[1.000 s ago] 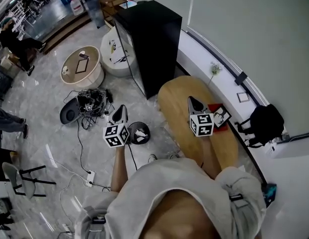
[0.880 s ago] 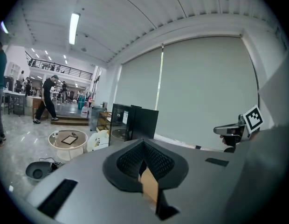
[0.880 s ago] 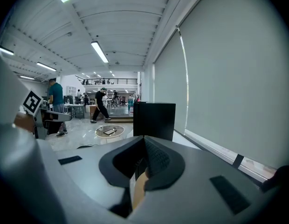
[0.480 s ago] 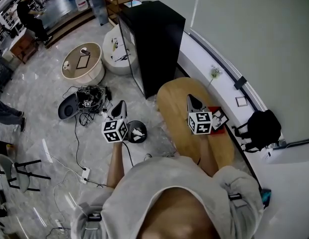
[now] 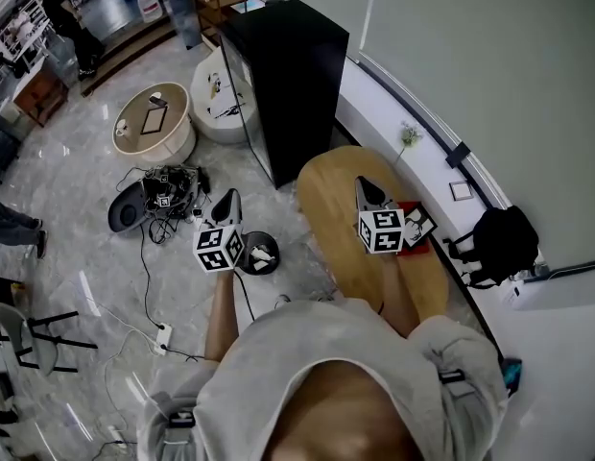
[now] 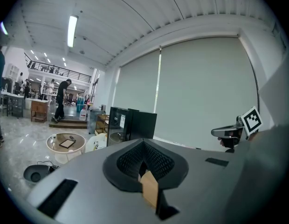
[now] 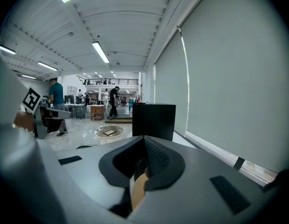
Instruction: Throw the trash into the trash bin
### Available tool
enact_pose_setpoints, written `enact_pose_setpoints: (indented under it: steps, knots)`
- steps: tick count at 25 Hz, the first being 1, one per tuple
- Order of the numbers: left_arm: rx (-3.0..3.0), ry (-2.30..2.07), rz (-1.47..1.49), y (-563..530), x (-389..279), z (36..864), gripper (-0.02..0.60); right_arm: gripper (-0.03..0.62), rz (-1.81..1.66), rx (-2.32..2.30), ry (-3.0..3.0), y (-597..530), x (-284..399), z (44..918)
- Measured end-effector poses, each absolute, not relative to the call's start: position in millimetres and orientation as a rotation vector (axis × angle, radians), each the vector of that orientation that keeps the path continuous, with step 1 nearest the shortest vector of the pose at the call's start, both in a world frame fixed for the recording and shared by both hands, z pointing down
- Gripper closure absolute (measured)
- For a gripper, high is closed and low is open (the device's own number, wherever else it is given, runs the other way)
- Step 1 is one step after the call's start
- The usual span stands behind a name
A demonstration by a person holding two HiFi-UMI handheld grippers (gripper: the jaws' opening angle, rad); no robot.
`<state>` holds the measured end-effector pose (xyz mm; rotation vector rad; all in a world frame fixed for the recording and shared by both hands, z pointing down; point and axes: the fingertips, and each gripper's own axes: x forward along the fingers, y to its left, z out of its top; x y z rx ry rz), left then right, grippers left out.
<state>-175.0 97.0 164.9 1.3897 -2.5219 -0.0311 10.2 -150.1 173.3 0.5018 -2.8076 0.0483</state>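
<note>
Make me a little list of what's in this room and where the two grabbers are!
Place: big room with a shiny floor
Left gripper: jaws together, above the floor near the trash bin
Right gripper: jaws together, above the wooden table
Trash bin: small, dark, on the floor, something white inside
On the table: a flat red and black-and-white thing beside the right gripper
Behind: tall black cabinet

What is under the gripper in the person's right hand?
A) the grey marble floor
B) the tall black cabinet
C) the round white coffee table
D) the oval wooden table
D: in the head view the right gripper shows against the oval wooden table, whose top surrounds it on every side.
</note>
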Motion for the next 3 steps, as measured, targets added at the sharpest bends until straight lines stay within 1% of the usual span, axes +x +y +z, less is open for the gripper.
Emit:
enact_pose_setpoints:
  steps: [3]
  knots:
    - [1.385,-2.524,-0.038,93.8,-174.9,165.6,0.565,0.565,0.043,0.497,-2.808,-152.8,8.9,173.8]
